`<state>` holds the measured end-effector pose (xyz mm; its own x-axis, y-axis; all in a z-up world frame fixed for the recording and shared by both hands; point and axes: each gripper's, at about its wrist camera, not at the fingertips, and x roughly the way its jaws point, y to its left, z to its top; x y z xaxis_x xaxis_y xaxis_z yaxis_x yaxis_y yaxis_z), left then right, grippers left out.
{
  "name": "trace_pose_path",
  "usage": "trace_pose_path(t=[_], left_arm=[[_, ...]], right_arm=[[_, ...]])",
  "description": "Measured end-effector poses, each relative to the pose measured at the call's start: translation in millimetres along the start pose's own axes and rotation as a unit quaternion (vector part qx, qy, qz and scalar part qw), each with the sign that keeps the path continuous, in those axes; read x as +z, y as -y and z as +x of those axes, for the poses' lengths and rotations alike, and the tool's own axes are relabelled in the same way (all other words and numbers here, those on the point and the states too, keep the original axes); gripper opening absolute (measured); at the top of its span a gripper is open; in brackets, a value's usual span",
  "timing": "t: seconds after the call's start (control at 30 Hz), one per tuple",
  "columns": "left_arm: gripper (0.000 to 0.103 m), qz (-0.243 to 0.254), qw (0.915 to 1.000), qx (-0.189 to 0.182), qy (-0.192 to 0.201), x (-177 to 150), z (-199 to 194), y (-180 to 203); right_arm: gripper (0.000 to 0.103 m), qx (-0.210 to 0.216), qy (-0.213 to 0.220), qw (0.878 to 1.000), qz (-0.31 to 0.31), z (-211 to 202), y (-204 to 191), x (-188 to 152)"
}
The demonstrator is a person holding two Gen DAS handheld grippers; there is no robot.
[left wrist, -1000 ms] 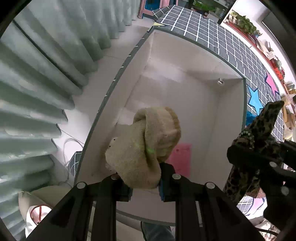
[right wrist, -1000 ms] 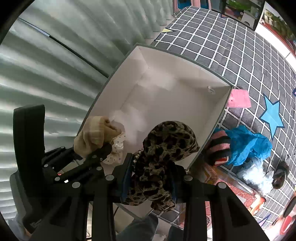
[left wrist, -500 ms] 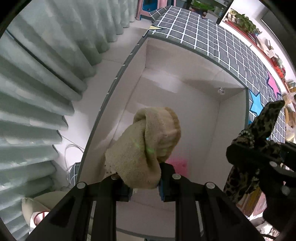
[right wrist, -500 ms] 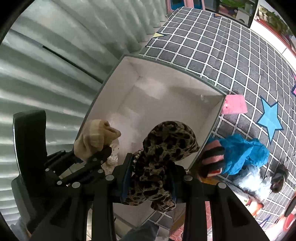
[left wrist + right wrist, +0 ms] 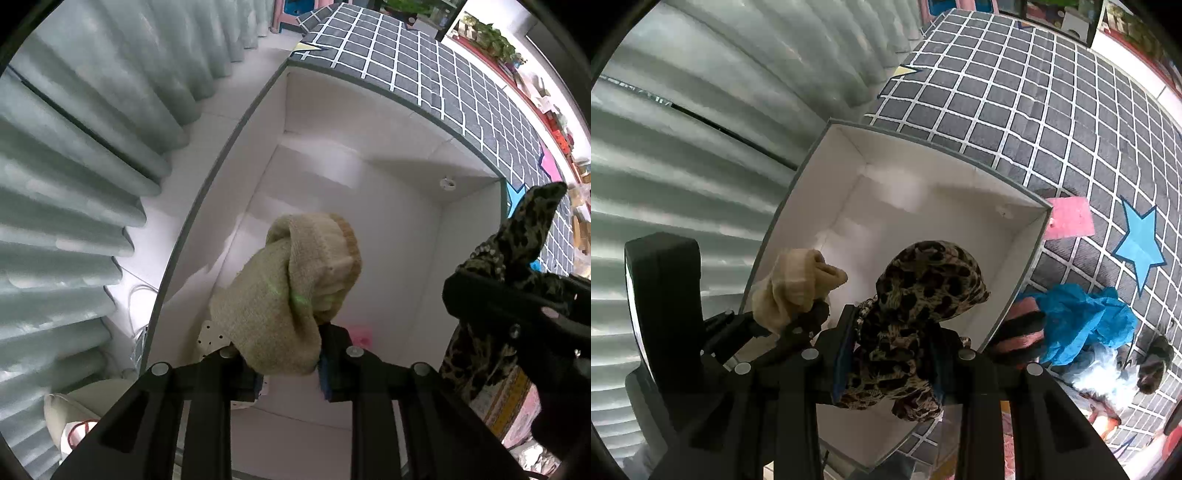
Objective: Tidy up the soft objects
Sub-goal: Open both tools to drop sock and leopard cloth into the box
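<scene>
My left gripper (image 5: 290, 365) points straight down into a white box (image 5: 369, 206) and holds a beige knitted sock (image 5: 295, 295). Its jaws are opening, with the sock still pressed between the pads. To its right, my right gripper (image 5: 894, 354) is shut on a bunched leopard-print cloth (image 5: 923, 295) above the box's near right part (image 5: 923, 206). The right wrist view also shows the left gripper (image 5: 798, 321) with the beige sock (image 5: 794, 284) just to the left. In the left wrist view the leopard cloth (image 5: 528, 229) sticks up from the right gripper (image 5: 517, 295).
A pink card (image 5: 360, 334) and a white dotted item (image 5: 208, 334) lie in the box. Pale curtains (image 5: 701, 147) hang to the left. On the grid rug (image 5: 1034, 92) right of the box lie a pink paper (image 5: 1071, 218), a striped sock (image 5: 1019, 328) and a blue bag (image 5: 1086, 321).
Both grippers have moved a little further over the box and slightly lower, each still carrying its item. The box fills more of the left wrist view.
</scene>
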<state>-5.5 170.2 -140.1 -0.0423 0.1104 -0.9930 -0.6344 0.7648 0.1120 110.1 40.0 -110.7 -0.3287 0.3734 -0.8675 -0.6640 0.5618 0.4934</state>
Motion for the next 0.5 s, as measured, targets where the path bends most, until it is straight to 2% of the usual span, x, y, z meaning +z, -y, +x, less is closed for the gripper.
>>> trace_pose_path(t=[0.07, 0.13, 0.2, 0.23, 0.3, 0.43, 0.5], left_arm=[[0.030, -0.003, 1.0000, -0.003, 0.002, 0.8, -0.3, -0.5], [0.040, -0.004, 1.0000, -0.006, 0.004, 2.0, -0.8, -0.9], [0.060, -0.006, 0.9999, -0.006, 0.009, 2.0, -1.8, -1.1], [0.065, -0.006, 0.9999, -0.005, 0.012, 1.9, -3.1, -0.9], [0.077, -0.006, 0.9999, -0.002, 0.016, 1.4, -5.3, 0.1], [0.082, -0.011, 0.9998, -0.014, 0.009, 1.0, -6.0, -0.2], [0.093, -0.024, 0.9994, -0.023, 0.011, 0.9, -6.6, -3.0]], right_arm=[[0.036, 0.005, -0.004, 1.000, 0.004, 2.2, 0.5, 0.9], [0.036, 0.006, -0.005, 1.000, 0.004, 3.8, 1.4, 2.0], [0.036, 0.006, -0.004, 1.000, 0.002, 3.7, 1.9, 2.6], [0.037, 0.007, -0.004, 1.000, 0.002, 3.8, 2.5, 2.7], [0.046, 0.005, -0.003, 1.000, 0.003, 4.4, 3.7, 3.2], [0.048, 0.007, 0.007, 1.000, 0.005, -2.0, 5.7, 3.2], [0.062, 0.006, 0.012, 1.000, 0.003, -4.4, 5.6, 4.5]])
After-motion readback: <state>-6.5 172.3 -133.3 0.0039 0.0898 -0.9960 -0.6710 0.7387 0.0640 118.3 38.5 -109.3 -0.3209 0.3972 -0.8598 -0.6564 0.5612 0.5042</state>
